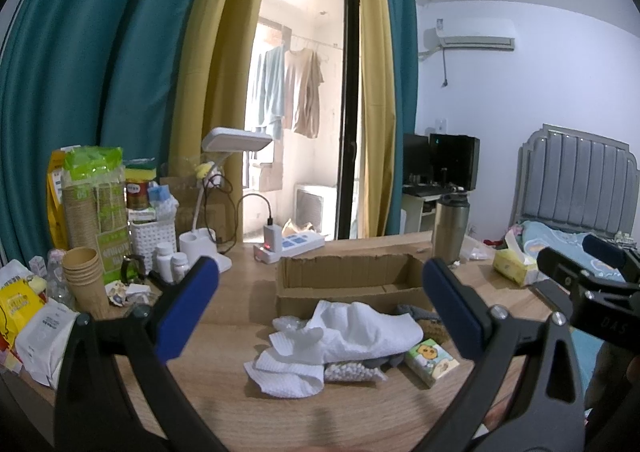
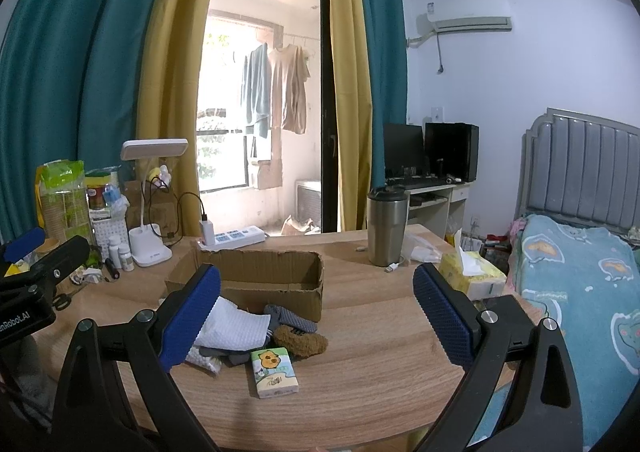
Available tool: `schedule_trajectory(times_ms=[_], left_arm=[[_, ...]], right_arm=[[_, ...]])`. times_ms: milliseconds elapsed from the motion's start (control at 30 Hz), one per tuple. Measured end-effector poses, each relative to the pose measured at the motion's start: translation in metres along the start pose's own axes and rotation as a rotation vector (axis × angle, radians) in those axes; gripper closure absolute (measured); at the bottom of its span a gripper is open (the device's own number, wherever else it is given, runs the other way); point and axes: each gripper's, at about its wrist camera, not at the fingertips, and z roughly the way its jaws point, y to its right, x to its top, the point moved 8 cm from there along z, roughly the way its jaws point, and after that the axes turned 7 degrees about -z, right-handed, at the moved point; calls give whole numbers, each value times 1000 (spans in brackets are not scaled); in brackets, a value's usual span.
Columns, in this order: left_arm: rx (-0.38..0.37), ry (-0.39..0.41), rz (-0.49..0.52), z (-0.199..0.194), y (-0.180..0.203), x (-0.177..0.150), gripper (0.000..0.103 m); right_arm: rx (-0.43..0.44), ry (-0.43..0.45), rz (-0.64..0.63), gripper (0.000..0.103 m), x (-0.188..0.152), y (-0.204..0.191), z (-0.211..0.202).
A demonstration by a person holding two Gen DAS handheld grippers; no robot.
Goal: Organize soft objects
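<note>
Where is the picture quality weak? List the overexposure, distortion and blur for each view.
Left wrist view: balcony doorway blown out, curtains bowed by fisheye, black vignette corners, left gripper arms slightly soft. Right wrist view: doorway equally overexposed, table edge curved, white cloth evenly lit.

Ahead of my grippers, between fingers: crumpled white cloth point(image 1: 352, 332) heaped over grey sock point(image 2: 290, 318), brown fuzzy piece point(image 2: 300, 340) beside it. Small tissue pack point(image 2: 276, 372) nearest me, flat. Open cardboard box point(image 2: 260, 280) just beyond pile.
</note>
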Motion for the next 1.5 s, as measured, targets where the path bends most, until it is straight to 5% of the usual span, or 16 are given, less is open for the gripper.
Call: schedule_trajectory(times_ms=[167,833,1167,1500], left_arm=[[13,-18,-4,6,-6,-8,0],[89,-401,-62,100,-47,-103,0],[54,-391,27,128,-32,-106,0],[112,-400,-10,125,-58,-108,0]], right_arm=[[7,-13,-12,4,-7,-2,4],[122,-290,-42,4,-81,-31,92],[202,-413,-48,4,-118,-48,127],[339,-330,-102,4,-86,-84,145]])
